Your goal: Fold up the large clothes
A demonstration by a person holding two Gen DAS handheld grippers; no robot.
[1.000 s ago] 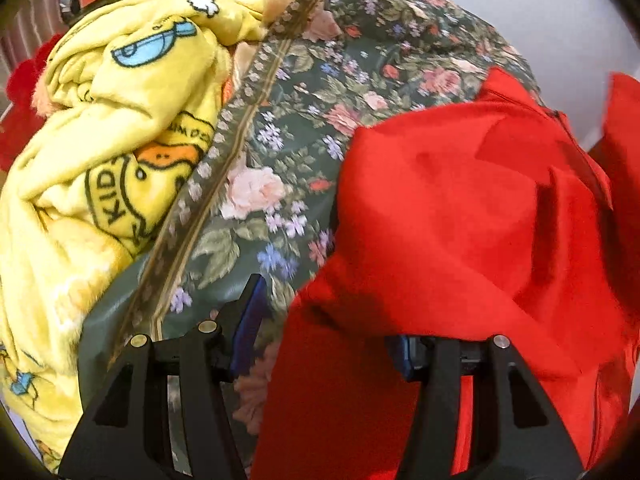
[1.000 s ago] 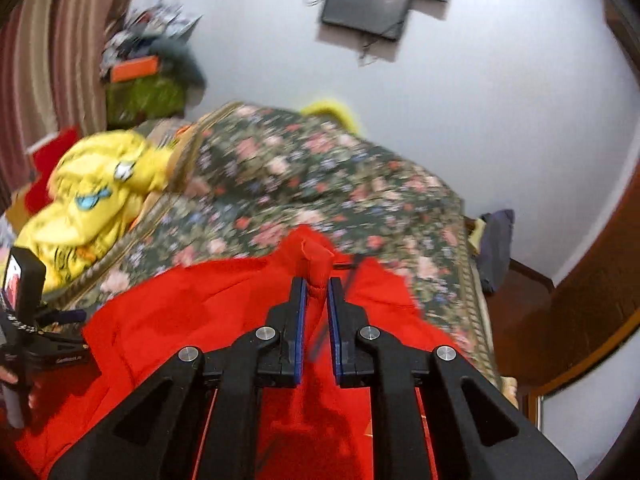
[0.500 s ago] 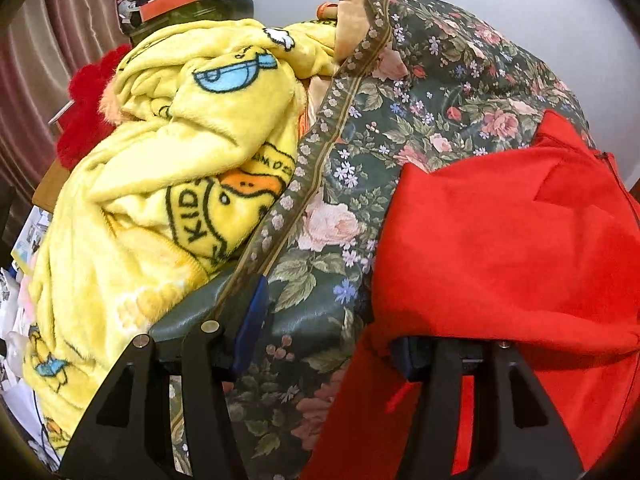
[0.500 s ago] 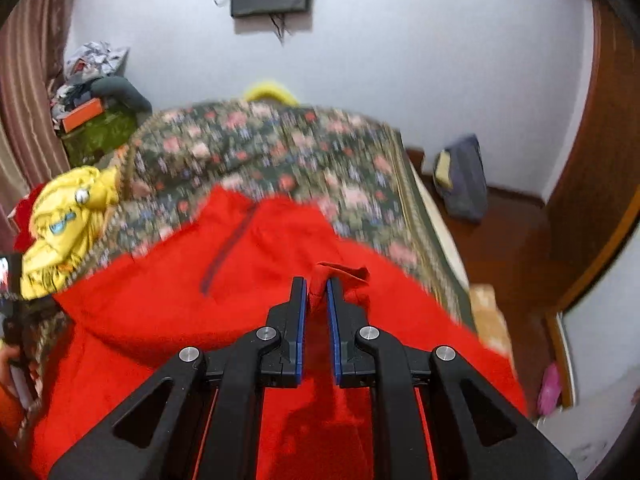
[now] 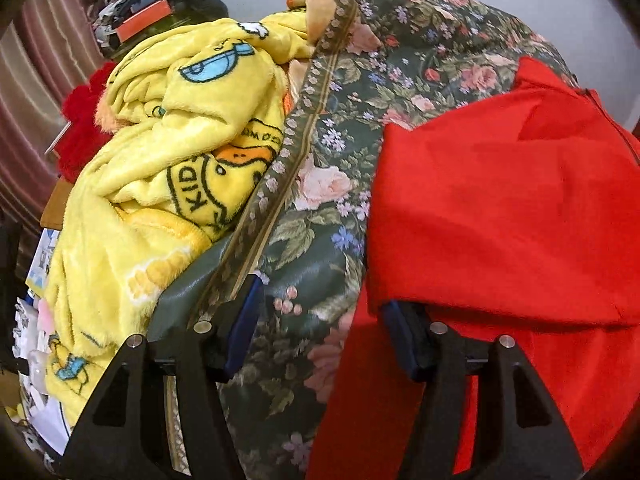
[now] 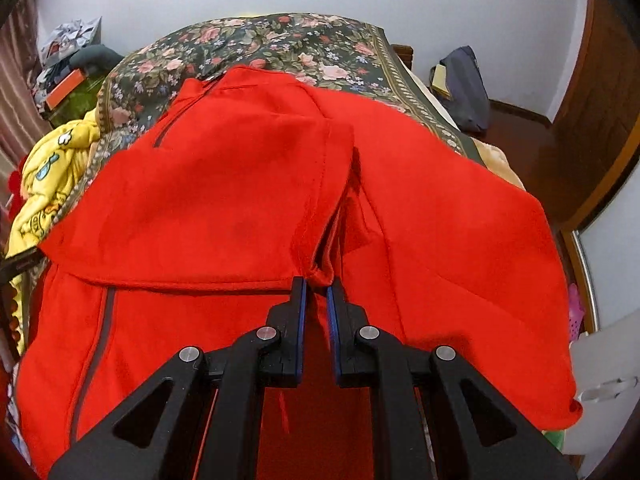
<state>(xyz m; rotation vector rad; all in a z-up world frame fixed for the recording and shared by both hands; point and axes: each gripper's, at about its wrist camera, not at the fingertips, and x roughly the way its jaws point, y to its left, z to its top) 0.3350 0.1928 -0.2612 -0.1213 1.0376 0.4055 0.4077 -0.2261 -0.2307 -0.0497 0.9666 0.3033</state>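
Observation:
A large red garment point(image 6: 240, 184) lies spread on a bed with a dark floral cover point(image 6: 280, 44); part of it is folded over itself. My right gripper point(image 6: 316, 292) is shut on a pinch of the red garment's edge near its middle. In the left wrist view the red garment point(image 5: 500, 208) fills the right side. My left gripper point(image 5: 320, 312) is open at the garment's left edge; its right finger point(image 5: 400, 336) is tucked under the folded red layer, its left finger point(image 5: 244, 320) rests over the floral cover point(image 5: 320, 240).
A crumpled yellow fleece blanket point(image 5: 160, 160) with cartoon prints lies left of the garment at the bed's edge. Boxes and clutter point(image 6: 68, 76) stand by the left wall. A dark bag point(image 6: 460, 84) sits on the floor at the right, near a wooden door.
My right gripper has carried the pinched red cloth down and toward me, so the folded layer now lies flatter over the garment. The left gripper has shifted slightly back, still open.

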